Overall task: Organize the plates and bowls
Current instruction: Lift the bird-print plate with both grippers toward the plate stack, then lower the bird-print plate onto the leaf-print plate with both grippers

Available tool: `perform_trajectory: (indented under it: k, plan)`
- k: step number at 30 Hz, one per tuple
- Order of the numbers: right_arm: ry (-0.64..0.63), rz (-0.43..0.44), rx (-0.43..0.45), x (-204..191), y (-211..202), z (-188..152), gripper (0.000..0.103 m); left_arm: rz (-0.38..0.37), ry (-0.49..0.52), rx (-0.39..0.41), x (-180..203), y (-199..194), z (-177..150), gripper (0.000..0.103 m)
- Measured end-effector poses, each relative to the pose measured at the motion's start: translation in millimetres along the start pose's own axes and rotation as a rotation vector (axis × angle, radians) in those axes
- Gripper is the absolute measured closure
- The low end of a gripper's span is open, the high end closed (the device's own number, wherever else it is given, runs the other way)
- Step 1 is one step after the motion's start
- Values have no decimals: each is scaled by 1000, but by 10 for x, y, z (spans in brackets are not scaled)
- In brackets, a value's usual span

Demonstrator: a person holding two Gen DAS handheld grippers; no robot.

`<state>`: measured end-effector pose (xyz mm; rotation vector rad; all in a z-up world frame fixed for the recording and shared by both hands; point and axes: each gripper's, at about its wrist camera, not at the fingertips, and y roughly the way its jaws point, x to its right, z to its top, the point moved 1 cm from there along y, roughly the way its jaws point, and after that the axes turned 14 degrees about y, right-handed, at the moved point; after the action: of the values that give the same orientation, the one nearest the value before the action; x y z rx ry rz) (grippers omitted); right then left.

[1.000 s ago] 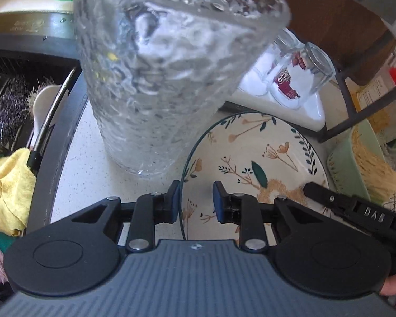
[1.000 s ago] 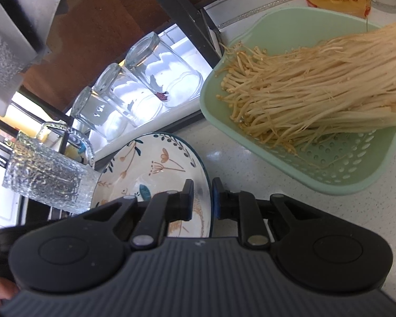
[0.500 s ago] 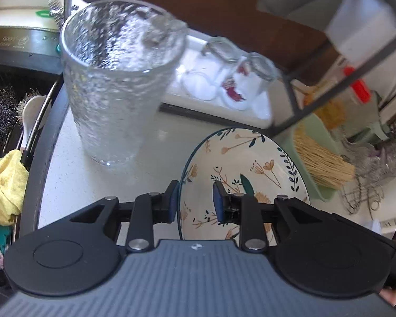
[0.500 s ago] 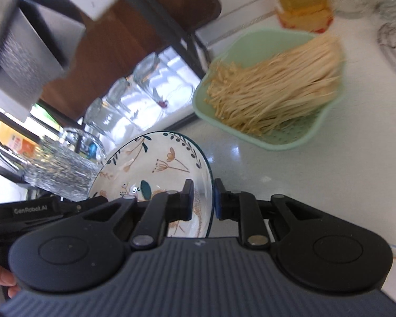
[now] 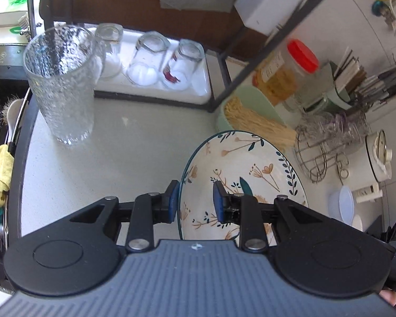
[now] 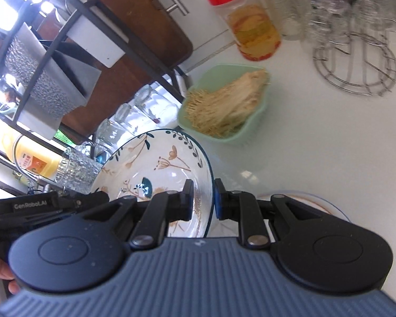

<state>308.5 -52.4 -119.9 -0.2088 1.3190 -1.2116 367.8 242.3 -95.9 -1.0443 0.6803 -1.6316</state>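
Note:
A white floral plate with a dark blue rim (image 5: 250,174) is held tilted above the white counter by both grippers. My left gripper (image 5: 195,201) is shut on the plate's left rim. My right gripper (image 6: 202,199) is shut on the plate's (image 6: 155,163) right rim. The left gripper's body (image 6: 39,206) shows at the left of the right wrist view. Part of another plate (image 6: 316,203) lies on the counter under the right gripper, mostly hidden.
A tall textured glass (image 5: 60,84) stands by the sink edge at left. Upturned glasses (image 5: 147,60) sit on a white tray under a black rack (image 5: 250,60). A green basket of enoki mushrooms (image 6: 224,108), a red-lidded jar (image 6: 248,23) and a wire stand (image 6: 356,63) stand behind.
Both grippers have lifted the plate up and back from the counter. The tall glass, rack and green basket now look smaller and farther away.

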Motion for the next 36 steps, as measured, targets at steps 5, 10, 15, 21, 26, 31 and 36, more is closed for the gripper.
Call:
perform_trajectory:
  k: [5, 10, 15, 21, 26, 31, 36]
  plan:
    - [22, -35, -1, 242, -167, -124, 84, -33, 43, -59, 144, 115, -172, 73]
    - [54, -68, -14, 513, -231, -241, 84, -78, 64, -129, 209, 367, -344, 73]
    - [63, -88, -17, 676, -303, -336, 84, -75, 119, -184, 347, 481, -487, 73]
    - [72, -110, -30, 813, -319, -354, 84, -53, 131, -209, 466, 574, -598, 73]
    - [58, -106, -31, 898, -331, -344, 84, -33, 106, -225, 551, 600, -655, 73]
    - [42, -86, -33, 972, -297, -331, 84, -2, 90, -197, 608, 627, -705, 73]
    - [24, -76, -34, 1023, -247, -323, 84, 28, 67, -175, 620, 686, -767, 73]
